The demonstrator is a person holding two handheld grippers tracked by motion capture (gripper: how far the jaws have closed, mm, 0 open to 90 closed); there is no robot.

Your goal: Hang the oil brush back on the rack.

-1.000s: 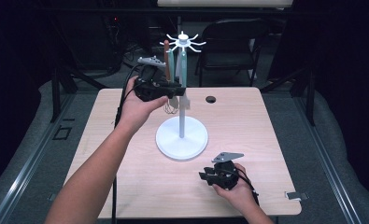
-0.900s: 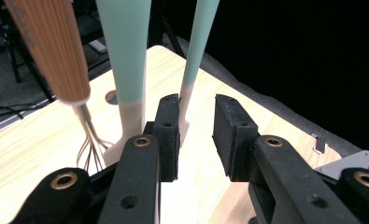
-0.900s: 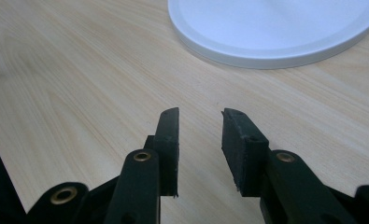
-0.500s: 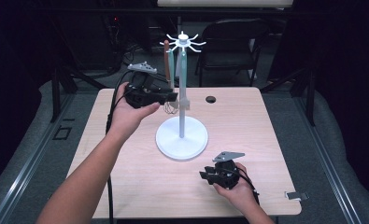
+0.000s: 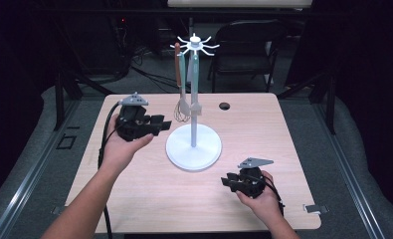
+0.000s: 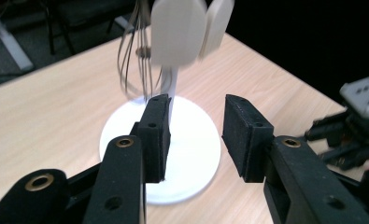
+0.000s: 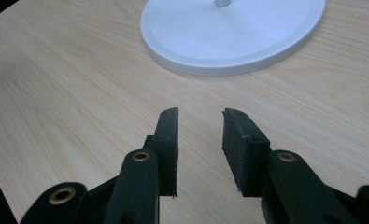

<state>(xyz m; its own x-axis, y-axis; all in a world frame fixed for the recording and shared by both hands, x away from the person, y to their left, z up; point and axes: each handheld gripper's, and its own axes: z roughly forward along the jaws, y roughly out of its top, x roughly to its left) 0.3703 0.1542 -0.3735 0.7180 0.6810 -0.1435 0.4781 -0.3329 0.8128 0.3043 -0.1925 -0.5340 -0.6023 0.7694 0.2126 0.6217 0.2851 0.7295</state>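
We see the white utensil stand [image 5: 193, 147] at the middle of the tabletop [image 5: 134, 199], with a whisk [image 5: 181, 112] and spatulas hanging from its top. Our left gripper [image 5: 156, 124], left of the stand, has just been opening, nothing between its jaws. Our right gripper [image 5: 229, 181], spread and empty, rests near the front right corner.

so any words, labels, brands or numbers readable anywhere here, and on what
None can be read.
White utensil stand: plain, no print.
Hanging utensils: blurred, no marking visible.
Left gripper and right gripper: plain black, no label.
Grey plate on the other gripper: dark dots, no characters.
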